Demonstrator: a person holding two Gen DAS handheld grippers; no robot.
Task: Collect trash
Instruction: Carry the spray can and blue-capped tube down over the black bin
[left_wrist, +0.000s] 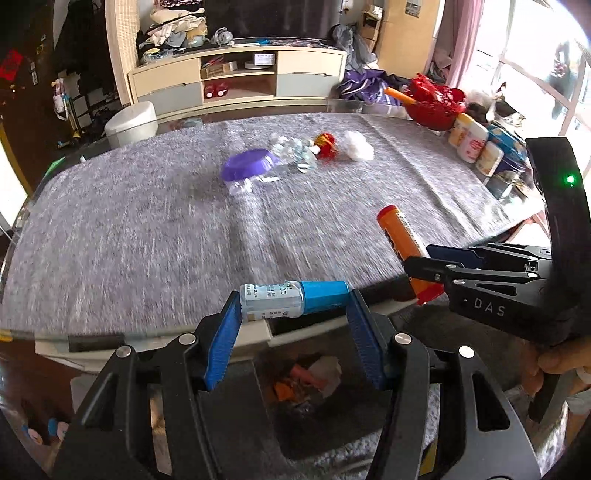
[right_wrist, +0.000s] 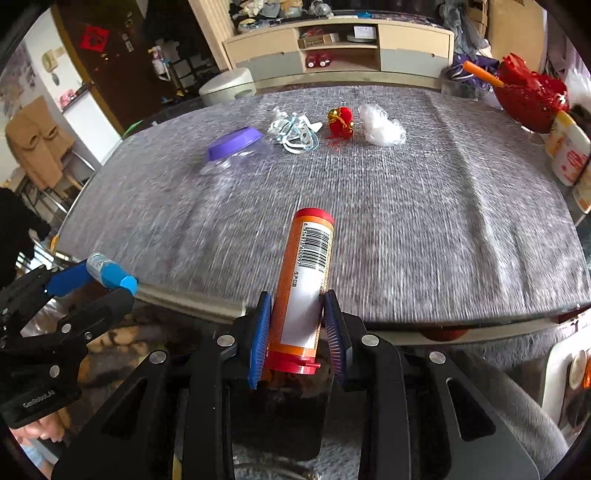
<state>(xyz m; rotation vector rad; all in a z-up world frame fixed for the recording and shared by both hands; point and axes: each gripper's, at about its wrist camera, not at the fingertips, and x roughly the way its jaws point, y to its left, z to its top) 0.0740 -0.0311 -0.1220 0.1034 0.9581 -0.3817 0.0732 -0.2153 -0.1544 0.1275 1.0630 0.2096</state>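
Trash bin (left_wrist: 306, 417) sits below both claws: left claw (left_wrist: 295, 317) clamps blue-capped vial (left_wrist: 291, 301), right claw (right_wrist: 298, 332) orange tube (right_wrist: 304, 288).

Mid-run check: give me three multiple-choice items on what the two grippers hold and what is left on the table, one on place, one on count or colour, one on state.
1. Where do the leftover pieces lie?
A. far part of the grey cloth
B. near edge
C. on the stool

2. What colour are the caps of the tube in the right gripper?
A. green
B. red
C. white

3. How does the left gripper stand?
A. open and bare
B. shut on the small bottle
C. resting on the cloth

Key: 1 A, the purple lid, red ornament and clear plastic wad sit far back on the grey cloth. 2 B, the orange tube in the right gripper has red ends. 3 B, the left gripper clamps the small bottle end to end.
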